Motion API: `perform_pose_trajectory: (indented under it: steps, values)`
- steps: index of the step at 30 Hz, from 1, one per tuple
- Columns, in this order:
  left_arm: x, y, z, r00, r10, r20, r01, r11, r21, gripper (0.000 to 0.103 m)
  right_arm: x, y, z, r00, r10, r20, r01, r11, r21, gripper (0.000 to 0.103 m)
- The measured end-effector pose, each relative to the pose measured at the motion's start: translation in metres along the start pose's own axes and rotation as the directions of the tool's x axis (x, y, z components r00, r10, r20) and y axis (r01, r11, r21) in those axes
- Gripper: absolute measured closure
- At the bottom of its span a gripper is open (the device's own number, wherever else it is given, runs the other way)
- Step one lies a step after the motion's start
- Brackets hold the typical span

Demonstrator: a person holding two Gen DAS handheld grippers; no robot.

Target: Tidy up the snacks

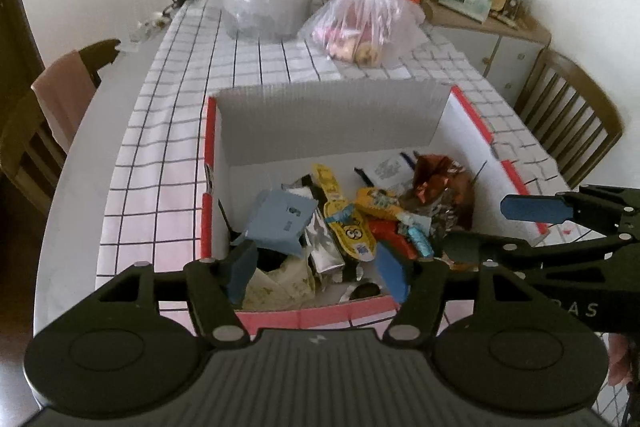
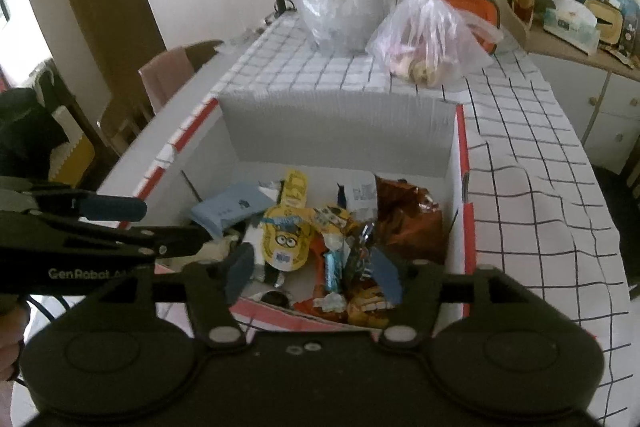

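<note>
Both the left tool (image 1: 316, 267) and right tool (image 2: 314, 273) are held spread and empty above the snacks (image 1: 352, 223), heaped low in frame inside the box (image 1: 332, 123), presumably so one can be picked.

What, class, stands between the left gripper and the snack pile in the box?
Nothing visible: the left gripper hangs open right over the snacks, above the box's near wall. The right gripper hovers alongside, not between.
</note>
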State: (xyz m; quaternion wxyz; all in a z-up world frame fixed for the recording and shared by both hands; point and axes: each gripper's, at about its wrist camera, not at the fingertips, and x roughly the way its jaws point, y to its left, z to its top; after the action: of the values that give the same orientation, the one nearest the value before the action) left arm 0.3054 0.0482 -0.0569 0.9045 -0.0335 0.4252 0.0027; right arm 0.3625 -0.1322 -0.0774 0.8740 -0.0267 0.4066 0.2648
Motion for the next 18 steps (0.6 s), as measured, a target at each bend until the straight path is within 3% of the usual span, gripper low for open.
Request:
perform_pose_trajectory:
  steps: [12, 16, 18]
  values:
    - [-0.045, -0.003, -0.01, 0.995, -0.032, 0.098, 0.032, 1.0, 0.002, 0.032, -0.046, 0.011, -0.002, 0.995, -0.001, 0.097, 0.003, 1.0, -0.02, 0.012]
    - [-0.06, -0.005, -0.016, 0.991, -0.046, 0.125, 0.045, 0.999, 0.011, 0.029, -0.06, 0.013, -0.005, 0.992, 0.004, 0.124, -0.003, 1.0, -0.007, 0.009]
    - [-0.069, -0.005, -0.019, 0.989, -0.054, 0.139, 0.052, 0.999, 0.014, 0.028, -0.067, 0.013, -0.007, 0.99, 0.002, 0.139, -0.002, 1.0, 0.004, 0.003]
